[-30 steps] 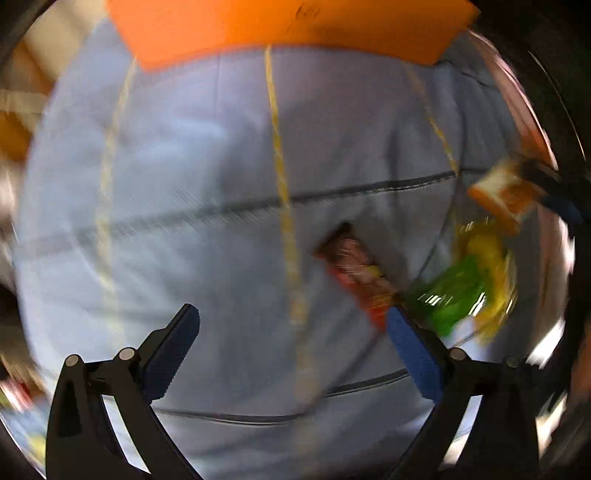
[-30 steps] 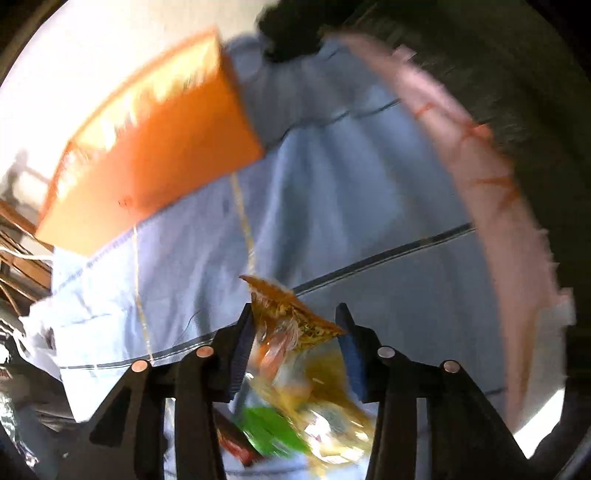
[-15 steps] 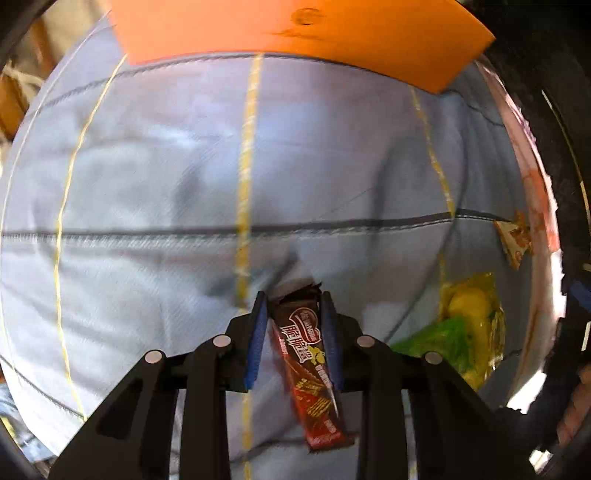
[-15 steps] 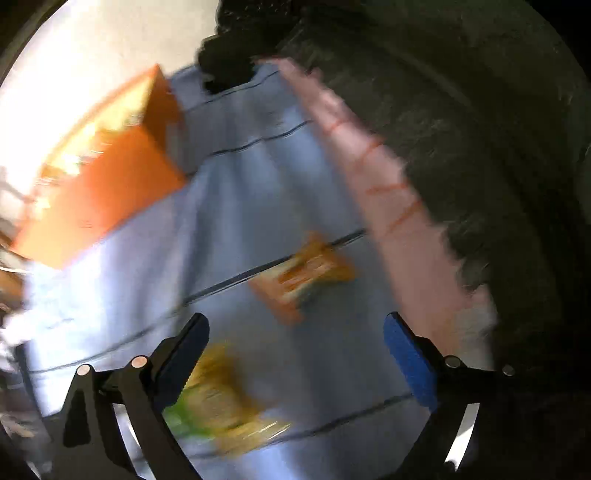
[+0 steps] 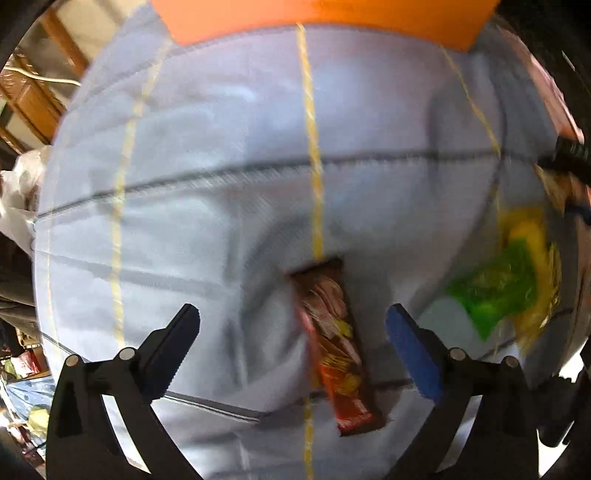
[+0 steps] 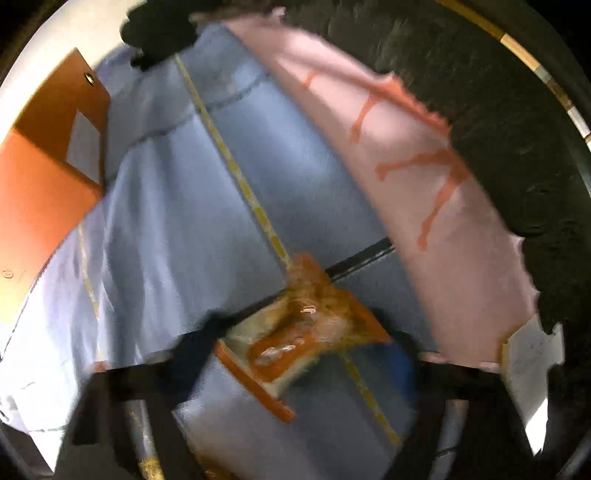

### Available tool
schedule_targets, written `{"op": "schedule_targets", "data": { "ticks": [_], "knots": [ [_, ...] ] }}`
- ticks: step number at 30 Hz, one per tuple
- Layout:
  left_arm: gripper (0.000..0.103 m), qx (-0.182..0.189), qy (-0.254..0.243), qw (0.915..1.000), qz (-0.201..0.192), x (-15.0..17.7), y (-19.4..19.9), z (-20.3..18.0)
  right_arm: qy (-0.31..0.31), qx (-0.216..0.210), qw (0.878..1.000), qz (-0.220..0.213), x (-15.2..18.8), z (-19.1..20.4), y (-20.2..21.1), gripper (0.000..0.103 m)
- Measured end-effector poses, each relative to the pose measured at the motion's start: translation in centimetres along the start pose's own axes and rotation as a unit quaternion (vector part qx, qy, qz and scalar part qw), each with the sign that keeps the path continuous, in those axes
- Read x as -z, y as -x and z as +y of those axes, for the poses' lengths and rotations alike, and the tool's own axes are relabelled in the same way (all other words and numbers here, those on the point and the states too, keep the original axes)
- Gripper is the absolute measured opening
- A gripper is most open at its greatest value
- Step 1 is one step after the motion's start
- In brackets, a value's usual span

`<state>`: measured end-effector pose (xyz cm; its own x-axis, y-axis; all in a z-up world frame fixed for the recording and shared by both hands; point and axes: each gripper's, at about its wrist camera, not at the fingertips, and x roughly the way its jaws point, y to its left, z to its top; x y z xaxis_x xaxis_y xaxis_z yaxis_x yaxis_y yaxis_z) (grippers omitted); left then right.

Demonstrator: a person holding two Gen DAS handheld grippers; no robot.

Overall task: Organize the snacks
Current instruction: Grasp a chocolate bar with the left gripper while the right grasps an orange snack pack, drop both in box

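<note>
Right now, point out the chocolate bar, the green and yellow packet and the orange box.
chocolate bar [image 5: 334, 343], left wrist view, middle of wrapper.
green and yellow packet [image 5: 506, 284], left wrist view, green part.
orange box [image 5: 325, 14], left wrist view, near side.

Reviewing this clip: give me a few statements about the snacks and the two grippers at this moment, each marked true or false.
1. The left gripper stands wide open. True.
2. The red-brown snack bar is clamped by its pads. False: it lies loose on the blue cloth between them.
3. The orange snack packet lies between the right gripper's fingers. True.
4. The green and yellow bag sits inside the orange box. False: it lies on the cloth.
</note>
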<state>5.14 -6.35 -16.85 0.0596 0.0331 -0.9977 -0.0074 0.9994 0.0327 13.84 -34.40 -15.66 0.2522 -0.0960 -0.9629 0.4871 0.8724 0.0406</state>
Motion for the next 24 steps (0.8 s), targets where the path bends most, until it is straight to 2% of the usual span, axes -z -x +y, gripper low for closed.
{"op": "schedule_targets", "data": {
  "ticks": [1, 2, 3, 4, 7, 10, 13, 15, 17, 19, 20, 22, 24],
  "knots": [
    [0.08, 0.039, 0.002, 0.9992, -0.003, 0.6, -0.6, -0.6, -0.001, -0.014, 1.0, 0.008, -0.1, 0.0, 0.2, 0.042],
    [0.063, 0.014, -0.013, 0.9996, -0.021, 1.0, -0.3, -1.5, -0.002, -0.023, 1.0, 0.015, -0.2, 0.0, 0.3, 0.041],
    [0.037, 0.021, -0.044, 0.998, -0.042, 1.5, 0.2, -2.4, 0.0, -0.029, 0.999, 0.022, -0.1, 0.0, 0.4, 0.04],
    [0.026, 0.025, -0.077, 0.9955, -0.049, 1.8, 0.5, -3.7, 0.006, -0.029, 0.999, 0.022, 0.1, 0.0, 0.7, 0.039],
    [0.024, 0.041, -0.08, 0.9951, -0.041, 2.1, 0.4, -4.2, 0.017, -0.05, 0.999, 0.001, 0.7, 0.2, 3.0, 0.039],
    [0.024, 0.08, -0.047, 0.9951, -0.036, 1.6, 1.0, -1.1, 0.018, -0.084, 0.996, -0.01, 1.1, -0.3, 5.5, 0.039],
    [0.024, 0.099, -0.057, 0.9926, -0.042, 1.2, 2.8, 0.0, 0.027, -0.113, 0.993, -0.035, 1.4, 0.0, 9.0, 0.039],
    [0.024, 0.1, -0.069, 0.9911, -0.055, 0.7, 4.9, 0.7, 0.04, -0.141, 0.988, -0.05, 1.4, 0.6, 11.6, 0.039],
    [0.024, 0.092, -0.081, 0.9883, -0.09, 0.3, 7.9, 2.2, 0.058, -0.163, 0.983, -0.066, 0.8, 1.8, 13.6, 0.039],
    [0.024, 0.084, -0.081, 0.9866, -0.115, 0.0, 9.5, 2.1, 0.069, -0.174, 0.979, -0.08, 0.0, 3.1, 15.1, 0.039],
    [0.023, 0.076, -0.077, 0.9869, -0.119, -1.6, 10.0, 1.6, 0.068, -0.179, 0.978, -0.084, -0.2, 3.2, 15.8, 0.039],
    [0.023, 0.091, -0.077, 0.986, -0.116, -2.6, 11.4, 2.3, 0.066, -0.206, 0.973, -0.084, -0.2, 2.8, 17.2, 0.039],
    [0.024, 0.101, -0.075, 0.9842, -0.125, -3.7, 12.9, 3.9, 0.079, -0.209, 0.97, -0.099, -0.5, 3.5, 18.6, 0.039]
  ]
}}
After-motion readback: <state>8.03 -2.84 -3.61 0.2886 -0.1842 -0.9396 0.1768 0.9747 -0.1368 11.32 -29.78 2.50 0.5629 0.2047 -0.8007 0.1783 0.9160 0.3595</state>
